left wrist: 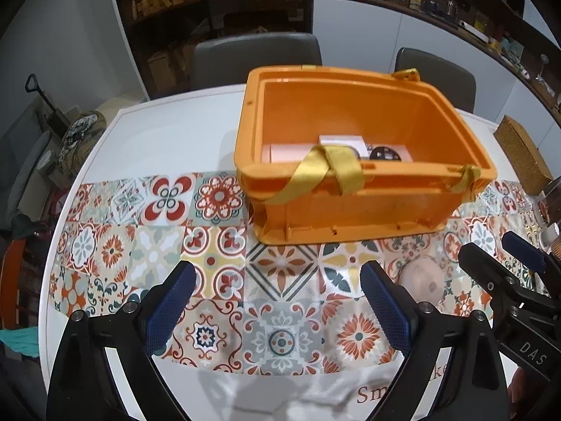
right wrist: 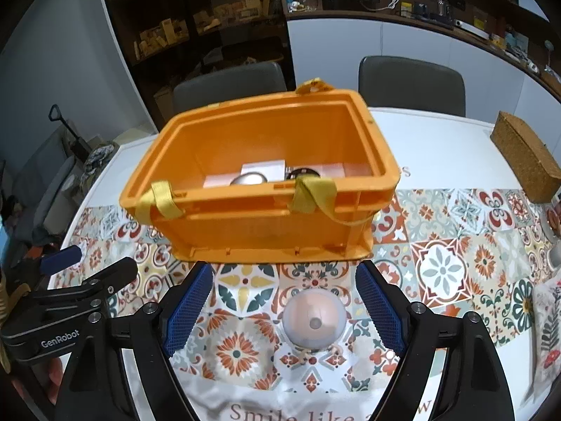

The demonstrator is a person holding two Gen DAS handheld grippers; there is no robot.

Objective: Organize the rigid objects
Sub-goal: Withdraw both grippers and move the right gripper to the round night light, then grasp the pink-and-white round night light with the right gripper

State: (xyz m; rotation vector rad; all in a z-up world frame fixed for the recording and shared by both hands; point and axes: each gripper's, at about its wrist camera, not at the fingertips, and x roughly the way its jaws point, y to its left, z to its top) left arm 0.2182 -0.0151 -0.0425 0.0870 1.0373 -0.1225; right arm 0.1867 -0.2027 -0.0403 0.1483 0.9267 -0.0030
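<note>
Pale dome-shaped object (right wrist: 313, 322) lies on tablecloth before open orange crate (right wrist: 266, 224).

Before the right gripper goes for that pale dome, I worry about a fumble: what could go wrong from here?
1. The dome looks smooth and rounded; the open right gripper may squeeze it out sideways instead of holding it.
2. The yellow strap drapes over the crate's near rim; a lifted dome could snag on it.
3. The left gripper, also open, hangs close beside the right; they could bump.
</note>
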